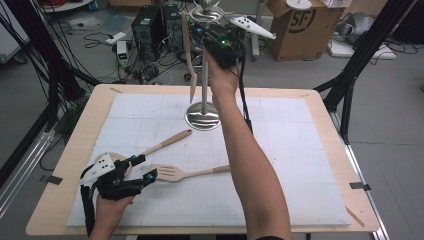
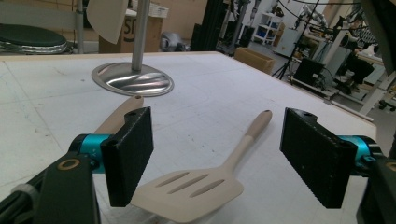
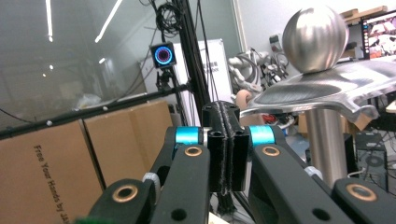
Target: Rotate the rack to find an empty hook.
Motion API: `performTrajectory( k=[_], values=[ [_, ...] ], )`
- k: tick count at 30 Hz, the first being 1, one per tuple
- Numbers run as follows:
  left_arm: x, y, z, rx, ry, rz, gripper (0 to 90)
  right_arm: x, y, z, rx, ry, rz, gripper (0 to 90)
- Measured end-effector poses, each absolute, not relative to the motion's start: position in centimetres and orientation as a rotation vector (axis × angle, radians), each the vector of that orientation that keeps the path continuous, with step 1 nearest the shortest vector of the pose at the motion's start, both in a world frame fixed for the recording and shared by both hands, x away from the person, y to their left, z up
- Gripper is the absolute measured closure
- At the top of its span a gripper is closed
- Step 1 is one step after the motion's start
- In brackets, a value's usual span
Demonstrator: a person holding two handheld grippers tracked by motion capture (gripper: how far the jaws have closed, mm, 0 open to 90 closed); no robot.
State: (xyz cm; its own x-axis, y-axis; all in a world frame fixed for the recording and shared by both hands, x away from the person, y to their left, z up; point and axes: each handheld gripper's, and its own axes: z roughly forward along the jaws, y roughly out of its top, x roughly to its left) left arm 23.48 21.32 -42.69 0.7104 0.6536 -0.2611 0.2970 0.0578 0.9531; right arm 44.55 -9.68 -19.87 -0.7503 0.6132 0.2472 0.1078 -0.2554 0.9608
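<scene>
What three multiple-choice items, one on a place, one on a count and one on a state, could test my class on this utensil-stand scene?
1. Where does the slotted spatula lie?
A. flat on the white mat, by the left gripper
B. hung on the stand
C. on the floor

2. How many wooden utensils lie on the mat?
A. none
B. two
C. five

3. How do the right gripper's jaws stand?
A. wide apart
B. pressed together with nothing between them
C. clamped on a spatula

Answers:
1. A, since the left gripper view shows the slotted spatula flat on the mat between that gripper's open jaws.
2. B, as the high view shows the slotted spatula and a wooden spoon lying there, while another utensil hangs from the metal stand.
3. B, because the right gripper view shows its pads meeting, empty, beside the stand's top.
</scene>
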Motion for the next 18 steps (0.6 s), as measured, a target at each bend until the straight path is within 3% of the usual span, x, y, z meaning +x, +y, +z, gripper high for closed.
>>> performTrajectory(
  k=[10, 18],
  values=[
    [23.6, 21.3, -42.7, 1.531, 0.804, 0.308, 27.2, 44.7, -9.9, -20.2, 0.914, 1.662, 2.04, 89.7],
    [23.5, 21.3, -42.7, 1.525, 0.805, 0.313, 26.7, 44.7, -13.4, -21.4, 1.02, 1.569, 2.067, 89.7]
  ],
)
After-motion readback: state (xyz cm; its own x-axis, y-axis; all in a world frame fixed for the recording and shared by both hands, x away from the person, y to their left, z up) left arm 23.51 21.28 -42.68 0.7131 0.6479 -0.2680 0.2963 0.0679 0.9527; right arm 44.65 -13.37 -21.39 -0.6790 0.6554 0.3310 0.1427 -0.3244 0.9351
